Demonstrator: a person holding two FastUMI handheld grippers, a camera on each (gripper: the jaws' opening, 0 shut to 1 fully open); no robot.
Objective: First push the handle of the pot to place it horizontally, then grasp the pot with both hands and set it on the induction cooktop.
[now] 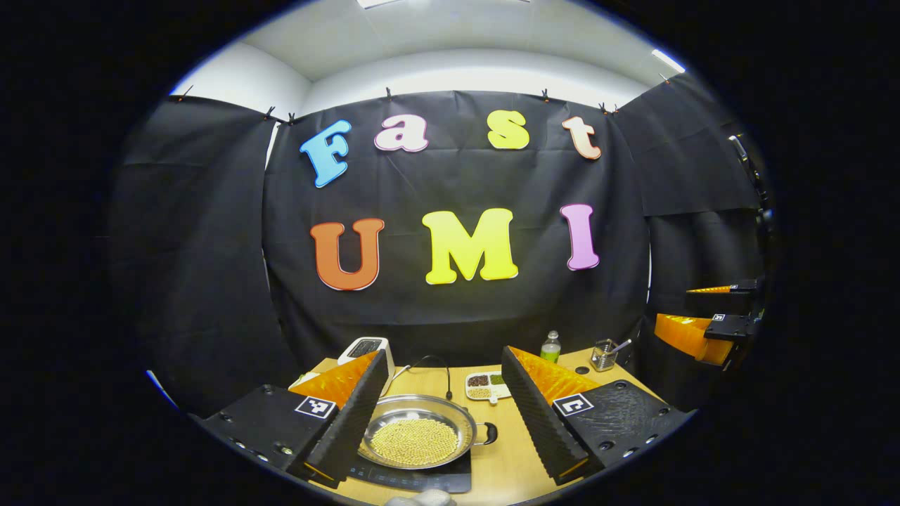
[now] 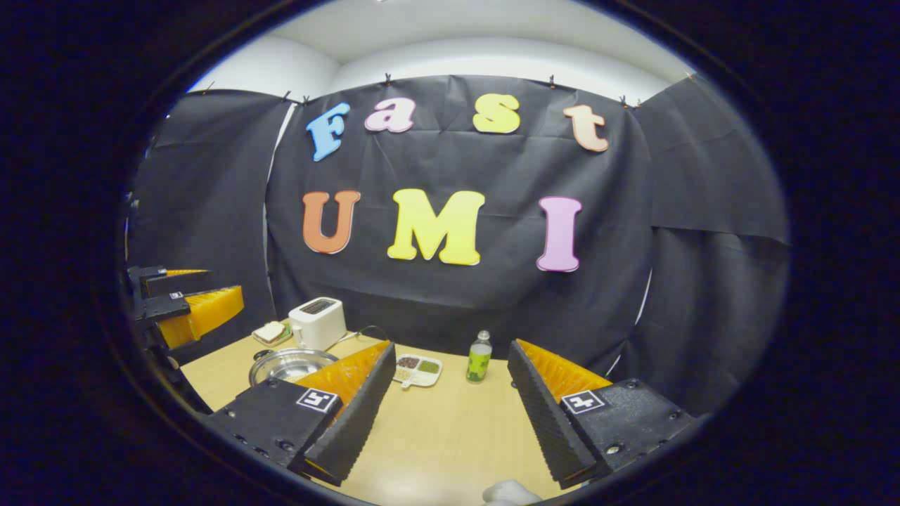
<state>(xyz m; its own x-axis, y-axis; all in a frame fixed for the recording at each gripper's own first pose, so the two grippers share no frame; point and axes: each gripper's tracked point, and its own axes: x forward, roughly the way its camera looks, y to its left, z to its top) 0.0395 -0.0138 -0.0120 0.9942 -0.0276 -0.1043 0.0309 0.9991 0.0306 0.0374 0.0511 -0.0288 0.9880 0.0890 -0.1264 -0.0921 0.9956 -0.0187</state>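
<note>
Both hand-held grippers spread wide above the table (image 2: 450,429), pot (image 1: 415,430) on cooktop (image 1: 422,479).

Pot (image 1: 415,436) of beans on induction cooktop (image 1: 422,479), between parted left tongs (image 1: 439,414).

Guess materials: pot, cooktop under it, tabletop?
Pot: looks like polished metal, probably stainless steel, since the rim gleams and mirrors light. Induction cooktop: flat, dark, glossy top, likely glass or ceramic, hard to confirm. Table: pale wood-grain surface, matte, could be laminate rather than solid wood.
</note>
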